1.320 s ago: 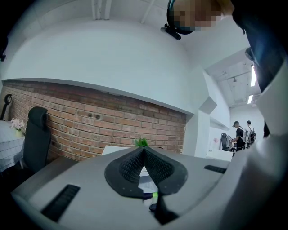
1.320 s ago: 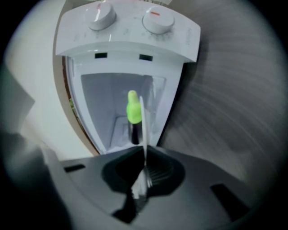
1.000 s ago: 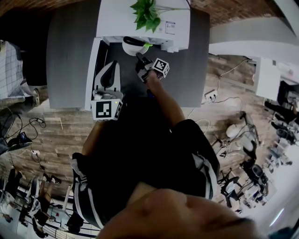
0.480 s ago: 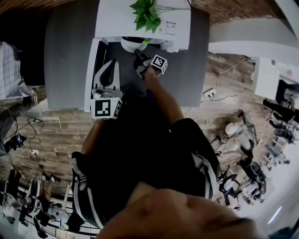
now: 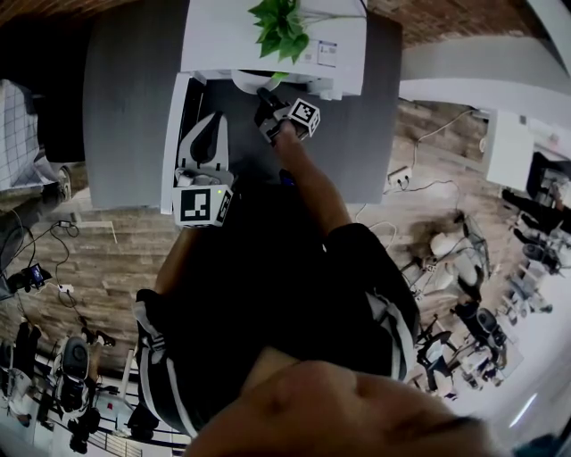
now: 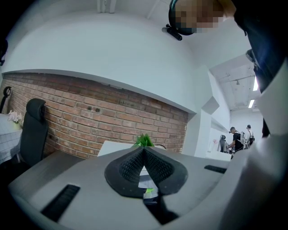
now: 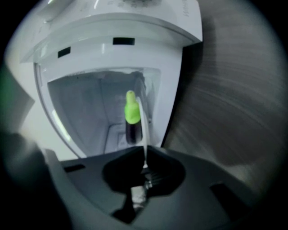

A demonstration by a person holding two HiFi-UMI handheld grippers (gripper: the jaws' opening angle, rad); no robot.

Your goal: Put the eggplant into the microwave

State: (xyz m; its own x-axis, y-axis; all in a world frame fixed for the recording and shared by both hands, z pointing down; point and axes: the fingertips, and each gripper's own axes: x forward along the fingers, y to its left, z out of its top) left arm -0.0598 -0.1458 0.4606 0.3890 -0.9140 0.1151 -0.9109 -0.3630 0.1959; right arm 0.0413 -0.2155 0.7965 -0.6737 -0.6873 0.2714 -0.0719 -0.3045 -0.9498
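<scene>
Eggplant (image 7: 131, 129): dark body, bright green cap, lying on a white plate (image 5: 252, 83) at the mouth of the microwave (image 5: 268, 36). Seen from the head view, the plate's far part sits under the oven's front edge; how deep the eggplant is, I cannot tell. In the right gripper view it shows against the pale open cavity.

Right gripper (image 7: 145, 152): jaws clenched on the plate's thin rim, which runs edge-on up from between the pads. Gripper tilted slightly downward, pointing into the opening.

Left gripper (image 6: 144, 150): jaws pressed together, nothing between them. It is held low at the person's left, just beside the open microwave door (image 5: 176, 134), apart from the plate.

Microwave stands on a grey table (image 5: 125, 107) against a brick wall (image 6: 90, 112). Green plant (image 5: 281, 27) on top of the oven.
</scene>
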